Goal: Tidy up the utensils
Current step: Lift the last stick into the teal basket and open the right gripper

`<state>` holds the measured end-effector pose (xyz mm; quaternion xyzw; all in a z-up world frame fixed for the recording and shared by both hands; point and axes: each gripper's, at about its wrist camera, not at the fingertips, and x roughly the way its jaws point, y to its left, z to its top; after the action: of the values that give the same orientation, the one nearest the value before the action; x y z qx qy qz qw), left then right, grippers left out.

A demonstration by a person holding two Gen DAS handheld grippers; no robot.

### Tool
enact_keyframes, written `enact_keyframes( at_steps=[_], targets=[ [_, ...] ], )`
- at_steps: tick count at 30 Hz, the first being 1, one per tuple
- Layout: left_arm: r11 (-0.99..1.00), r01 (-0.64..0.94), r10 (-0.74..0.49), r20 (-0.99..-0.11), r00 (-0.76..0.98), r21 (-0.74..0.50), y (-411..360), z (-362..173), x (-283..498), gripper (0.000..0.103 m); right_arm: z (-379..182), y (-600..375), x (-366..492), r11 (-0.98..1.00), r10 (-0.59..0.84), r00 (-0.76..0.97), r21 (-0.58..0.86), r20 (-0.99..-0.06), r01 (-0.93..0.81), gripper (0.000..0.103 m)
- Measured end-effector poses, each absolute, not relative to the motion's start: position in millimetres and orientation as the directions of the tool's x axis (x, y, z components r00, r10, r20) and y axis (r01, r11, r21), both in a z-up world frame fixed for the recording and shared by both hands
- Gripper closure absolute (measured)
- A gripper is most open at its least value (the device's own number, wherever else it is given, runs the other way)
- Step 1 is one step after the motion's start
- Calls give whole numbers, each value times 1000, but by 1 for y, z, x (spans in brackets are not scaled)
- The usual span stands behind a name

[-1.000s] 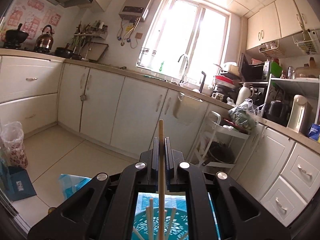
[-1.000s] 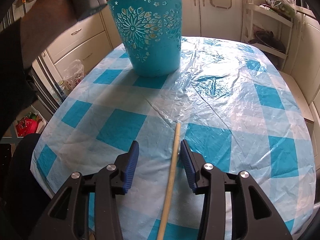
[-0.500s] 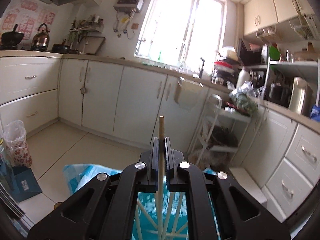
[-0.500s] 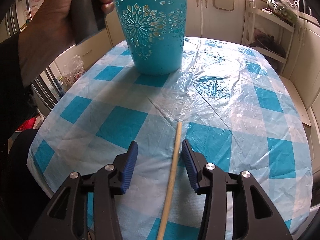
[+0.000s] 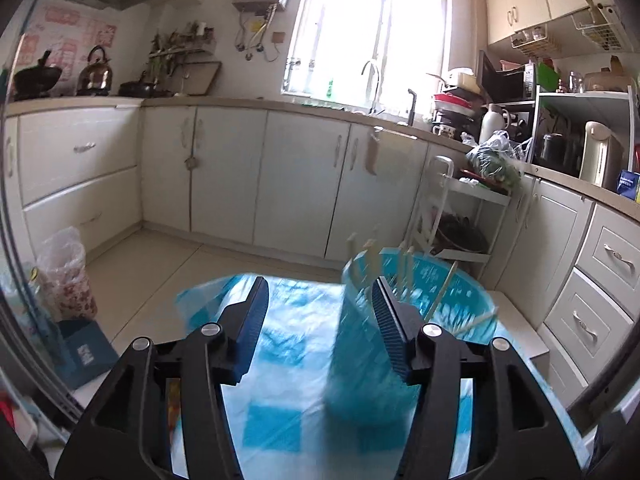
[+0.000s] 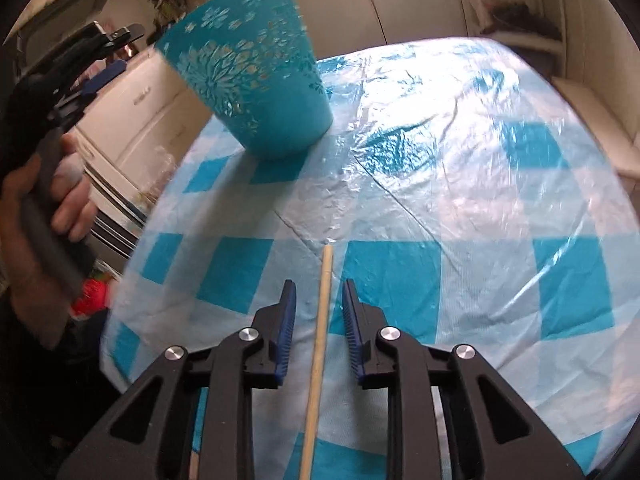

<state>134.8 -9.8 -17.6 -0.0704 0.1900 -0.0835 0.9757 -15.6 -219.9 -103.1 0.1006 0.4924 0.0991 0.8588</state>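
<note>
Chopsticks (image 5: 404,276) stand gathered in the blue bucket (image 5: 400,320); left gripper (image 5: 320,320) fingers gape empty beside it, while right gripper (image 6: 318,320) fingers, apart, straddle a loose chopstick (image 6: 320,328) ahead of it, likely for pickup.

L tool (image 5: 320,320) wide apart, R tool (image 6: 318,312) agape

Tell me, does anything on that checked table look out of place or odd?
One thing: a lone wooden chopstick lies flat on the checked tablecloth, between the open right tongs but not gripped, while the other chopsticks stand in the blue cup. The left tongs are open and empty. Nothing looks spilled or broken.
</note>
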Motion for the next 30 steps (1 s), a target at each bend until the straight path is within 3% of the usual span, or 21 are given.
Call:
enact_keyframes(
  at_steps=[6, 10, 13, 16, 23, 30],
  targets=[
    [965, 106, -205, -440, 874, -239, 16, -53, 129, 49, -101, -199, -10, 987, 148, 465, 100, -873, -127, 79],
    [967, 131, -223, -475, 851, -219, 18, -71, 125, 42, -101, -192, -15, 983, 85, 451, 0, -889, -184, 81],
    [968, 159, -237, -508, 828, -193, 10, -83, 124, 33, -101, -190, -12, 976, 119, 429, 27, -896, -215, 97],
    [972, 167, -231, -528, 817, -168, 2, -92, 124, 29, -98, -201, -11, 977, 197, 444, 135, -874, -167, 97],
    [970, 170, -241, -569, 787, -176, -2, -103, 128, 25, -37, -217, -1, 924, 352, 645, 361, -678, -124, 97],
    [971, 145, -231, -589, 774, -190, 1, -106, 133, 22, 55, -215, 37, 876, 347, 877, 448, -333, -177, 97]
  ],
)
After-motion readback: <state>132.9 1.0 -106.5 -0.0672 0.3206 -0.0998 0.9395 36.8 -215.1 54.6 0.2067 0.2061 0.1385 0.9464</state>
